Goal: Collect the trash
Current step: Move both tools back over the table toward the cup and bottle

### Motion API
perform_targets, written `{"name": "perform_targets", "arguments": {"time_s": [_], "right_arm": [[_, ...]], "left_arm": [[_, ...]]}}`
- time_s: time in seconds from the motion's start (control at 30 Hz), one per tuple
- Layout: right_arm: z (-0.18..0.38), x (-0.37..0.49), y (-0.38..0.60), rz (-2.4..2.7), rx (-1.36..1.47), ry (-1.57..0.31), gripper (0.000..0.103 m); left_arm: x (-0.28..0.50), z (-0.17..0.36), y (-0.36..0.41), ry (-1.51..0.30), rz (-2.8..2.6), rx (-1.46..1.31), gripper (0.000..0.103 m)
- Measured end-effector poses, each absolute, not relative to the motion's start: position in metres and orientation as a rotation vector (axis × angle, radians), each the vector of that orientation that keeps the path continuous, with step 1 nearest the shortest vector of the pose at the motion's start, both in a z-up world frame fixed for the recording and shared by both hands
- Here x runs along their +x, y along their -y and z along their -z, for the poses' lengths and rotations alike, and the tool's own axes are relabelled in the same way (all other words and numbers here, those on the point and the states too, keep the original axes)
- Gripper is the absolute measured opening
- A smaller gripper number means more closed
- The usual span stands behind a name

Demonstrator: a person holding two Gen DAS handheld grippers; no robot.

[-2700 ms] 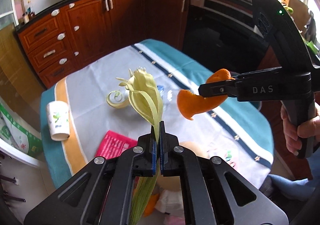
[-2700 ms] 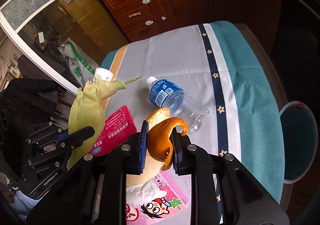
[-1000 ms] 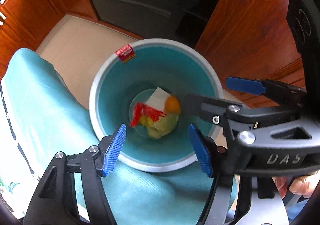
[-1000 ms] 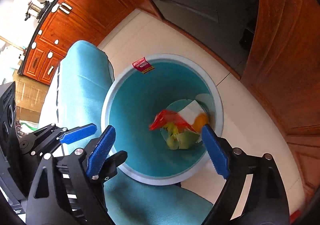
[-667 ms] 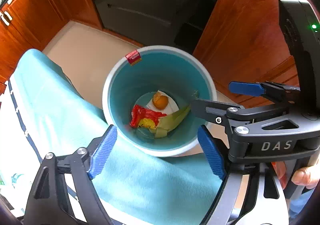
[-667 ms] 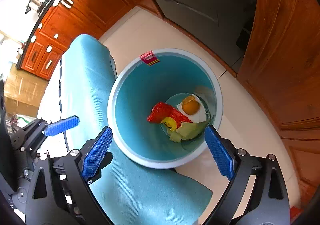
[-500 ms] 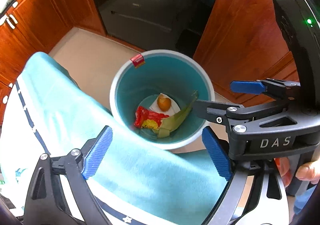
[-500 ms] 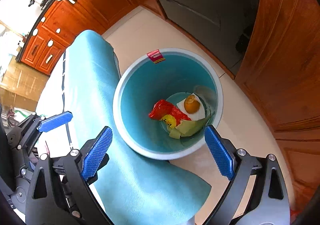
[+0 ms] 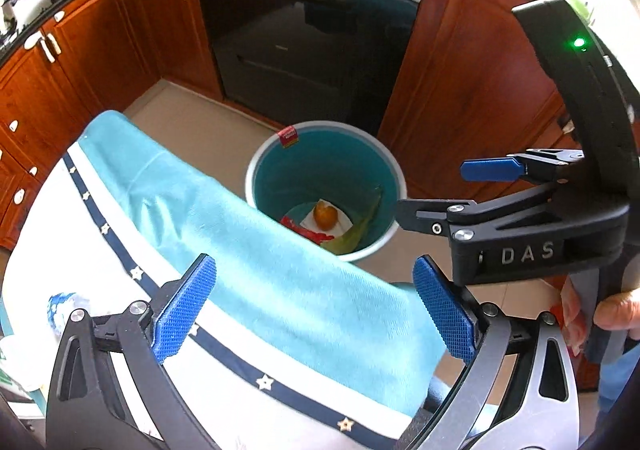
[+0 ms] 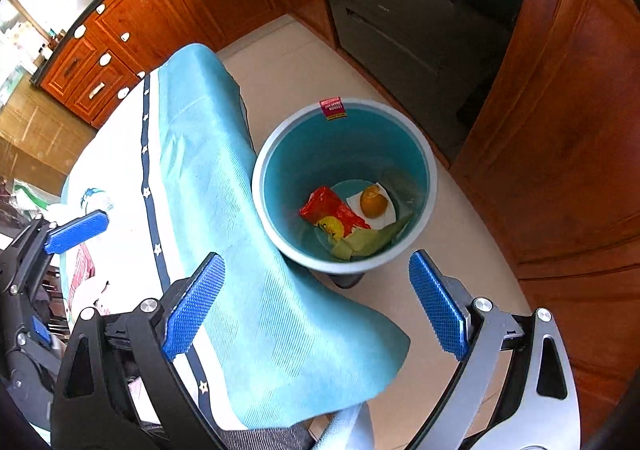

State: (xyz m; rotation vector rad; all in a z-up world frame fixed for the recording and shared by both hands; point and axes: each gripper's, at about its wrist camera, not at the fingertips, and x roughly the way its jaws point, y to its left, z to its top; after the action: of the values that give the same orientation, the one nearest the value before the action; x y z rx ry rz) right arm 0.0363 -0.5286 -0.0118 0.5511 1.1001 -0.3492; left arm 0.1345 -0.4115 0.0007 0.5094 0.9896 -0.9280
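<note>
A teal bin (image 9: 328, 170) (image 10: 340, 146) with a pale rim stands on the floor beside the table. At its bottom lie an orange peel (image 9: 325, 215) (image 10: 373, 202), a red wrapper (image 9: 308, 230) (image 10: 332, 210), a green corn husk (image 9: 356, 234) (image 10: 368, 240) and white paper (image 10: 384, 216). My left gripper (image 9: 314, 306) (image 10: 56, 282) hangs over the tablecloth's edge, its jaws opening, nothing between them. My right gripper (image 10: 316, 306) (image 9: 444, 190) is above and beside the bin, jaws also opening and empty.
The table's teal and white cloth (image 9: 280, 290) (image 10: 208, 170) with a navy star stripe overhangs next to the bin. A plastic bottle (image 9: 64, 302) and a red packet (image 10: 80, 270) lie on it. Behind are an oven (image 9: 312, 30) and wooden cabinets (image 10: 560, 130). A hand (image 9: 616, 310) holds the right gripper.
The husk and peel once held in the jaws now lie in the bin. Both grippers have risen and pulled back from it, and their jaws have spread wider.
</note>
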Motion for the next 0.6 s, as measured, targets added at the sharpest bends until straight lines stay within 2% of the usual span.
{"name": "perform_targets", "arguments": {"time_s": [0.1, 0.6], "right_arm": [[0.003, 0.032, 0.515, 0.366, 0.505, -1.103, 0.097], [-0.019, 0.078, 0.428, 0.240, 0.295, -1.133, 0.097]], "left_arm": [[0.130, -0.006, 0.394, -0.970, 0.926, 0.495, 0.099], [0.147, -0.030, 0.258, -0.904, 0.778, 0.386, 0.099]]}}
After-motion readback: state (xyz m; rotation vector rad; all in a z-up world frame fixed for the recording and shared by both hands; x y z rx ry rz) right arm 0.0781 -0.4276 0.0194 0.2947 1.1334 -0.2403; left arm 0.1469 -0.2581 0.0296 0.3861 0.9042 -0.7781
